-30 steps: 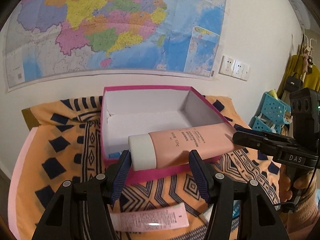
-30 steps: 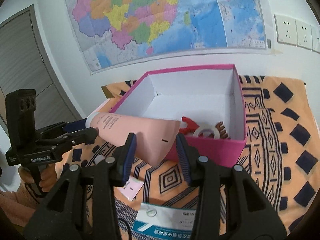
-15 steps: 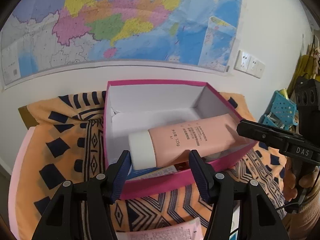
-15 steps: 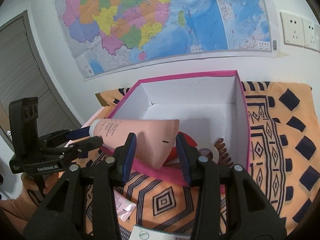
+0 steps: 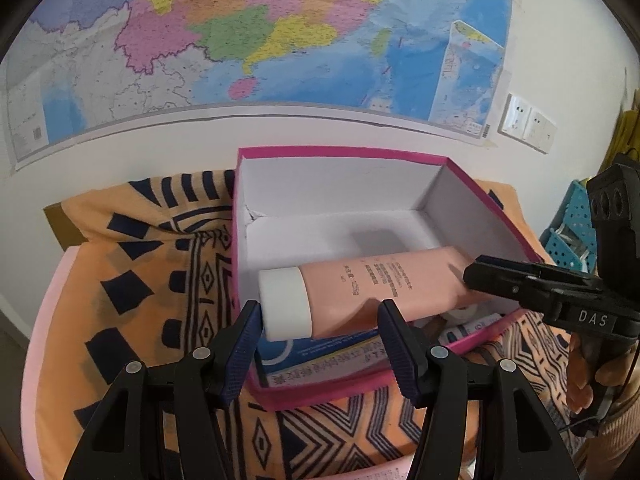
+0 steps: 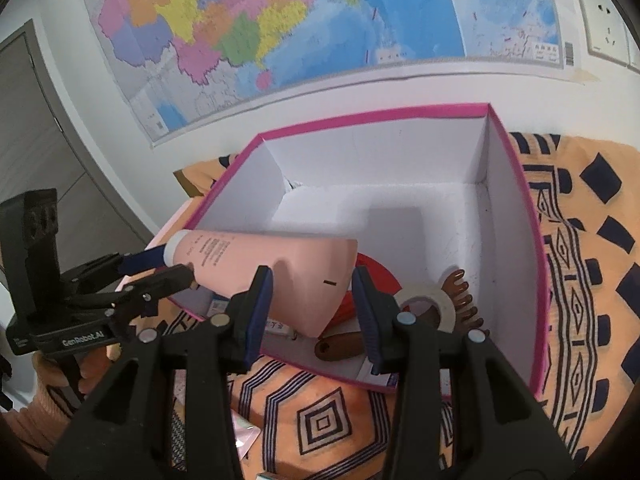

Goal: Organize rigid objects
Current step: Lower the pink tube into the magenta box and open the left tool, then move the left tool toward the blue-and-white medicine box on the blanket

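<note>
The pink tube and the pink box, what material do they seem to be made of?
The pink tube looks like soft plastic with a matte finish: smooth skin, printed text, a flat crimped end and a white cap that seems harder plastic. The pink box looks like cardboard: thin straight walls, white paper-like lining, and a small tear at one inner corner. Neither can be confirmed by look alone.

A large, colourful wall map fills the white wall from 10 to 2 o'clock. White wall sockets sit just beside its lower right corner, at 3 o'clock. An orange cloth with dark blue geometric patterns covers the surface below. A grey door stands at 9 o'clock in the right wrist view. Blue perforated baskets sit at 3 o'clock.
</note>
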Tool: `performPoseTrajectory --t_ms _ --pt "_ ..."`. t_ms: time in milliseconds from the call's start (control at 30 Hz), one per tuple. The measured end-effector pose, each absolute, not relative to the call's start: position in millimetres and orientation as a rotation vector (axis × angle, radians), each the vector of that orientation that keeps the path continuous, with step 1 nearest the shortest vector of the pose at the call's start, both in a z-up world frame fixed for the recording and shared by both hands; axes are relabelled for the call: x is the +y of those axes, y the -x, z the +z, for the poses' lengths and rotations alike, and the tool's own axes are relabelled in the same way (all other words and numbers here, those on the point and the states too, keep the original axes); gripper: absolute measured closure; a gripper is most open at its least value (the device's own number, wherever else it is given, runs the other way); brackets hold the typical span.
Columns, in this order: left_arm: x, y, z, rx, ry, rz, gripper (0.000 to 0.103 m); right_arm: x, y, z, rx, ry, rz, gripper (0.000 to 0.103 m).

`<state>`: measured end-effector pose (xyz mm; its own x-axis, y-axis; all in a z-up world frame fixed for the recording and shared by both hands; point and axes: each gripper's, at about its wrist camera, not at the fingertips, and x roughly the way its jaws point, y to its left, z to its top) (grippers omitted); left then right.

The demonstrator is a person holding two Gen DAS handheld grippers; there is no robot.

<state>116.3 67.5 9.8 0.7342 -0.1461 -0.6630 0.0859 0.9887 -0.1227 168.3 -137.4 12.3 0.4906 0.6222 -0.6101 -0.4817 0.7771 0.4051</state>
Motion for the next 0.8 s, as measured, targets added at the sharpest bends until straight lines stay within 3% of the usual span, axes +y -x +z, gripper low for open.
performPoseTrajectory --t_ms 367,800 --pt "62.5 -108.5 22.1 0.676 0.072 -0.119 0.043 -125.3 -179.9 -3.2 0.871 -0.169 0.669 0.058" --pt "44.4 -60.7 29.1 0.629 0.11 -0.298 0.038 -158.5 -142.9 23.6 0.79 -0.218 0.714 0.058"
